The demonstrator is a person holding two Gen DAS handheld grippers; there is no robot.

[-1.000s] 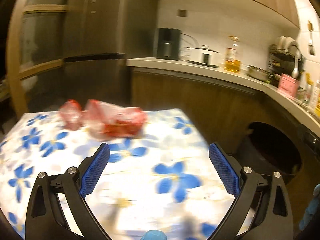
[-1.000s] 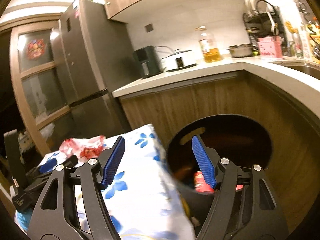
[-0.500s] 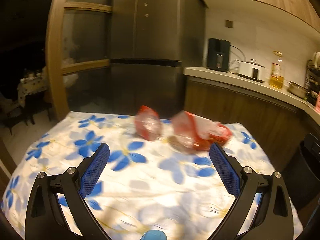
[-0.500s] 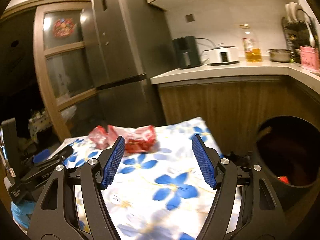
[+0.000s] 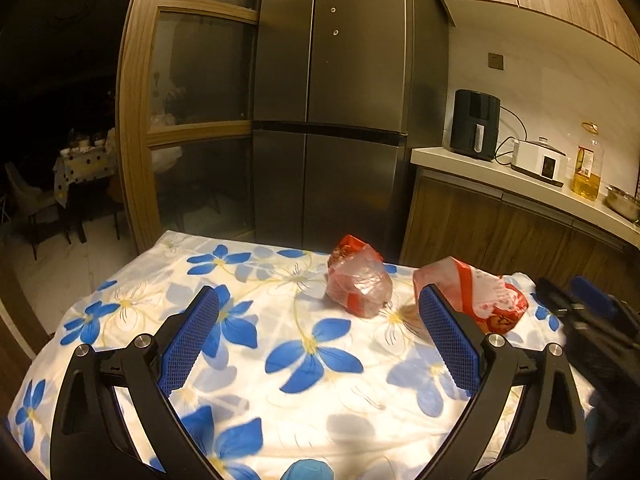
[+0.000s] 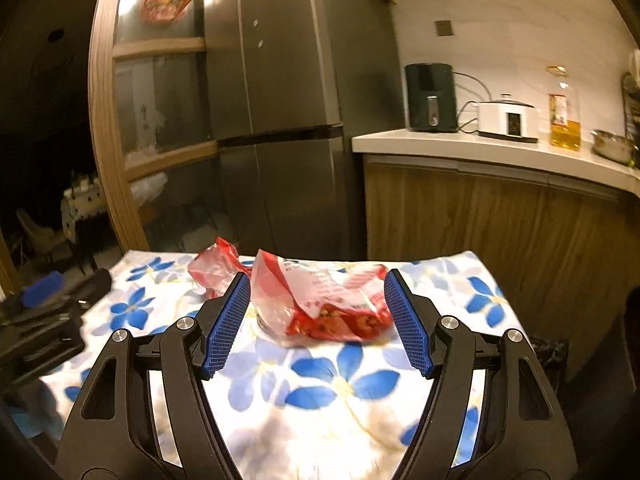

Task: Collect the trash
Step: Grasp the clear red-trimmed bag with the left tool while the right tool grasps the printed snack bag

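On the table draped in a white cloth printed with blue flowers (image 5: 304,360) lie two pieces of trash, side by side near the far edge. The larger one, a crumpled red-and-white plastic snack wrapper (image 6: 324,304), sits straight ahead of the right gripper (image 6: 318,322), whose blue-padded jaws stand wide apart with nothing pressed between them; the wrapper shows in the gap between the two pads but lies beyond them, flat on the cloth. Just beside it, towards the glass door, is a smaller scrunched clear-and-red plastic bag (image 5: 358,284) (the two seem almost to touch in the right wrist view, though the left one shows a strip of cloth between them).

The left gripper (image 5: 320,344) hangs over the near half of the table, its jaws also spread wide and empty, pointing at the bare flowered cloth short of the small bag. The right gripper's black frame pokes into the left wrist view at the far right edge.

Behind the table stands a tall grey steel refrigerator (image 5: 332,120). To its right runs a pale countertop on wooden cabinets (image 6: 480,152) carrying a black air fryer (image 6: 430,98), a white cooker (image 6: 508,118) and a clear bottle of yellow oil (image 6: 564,114).
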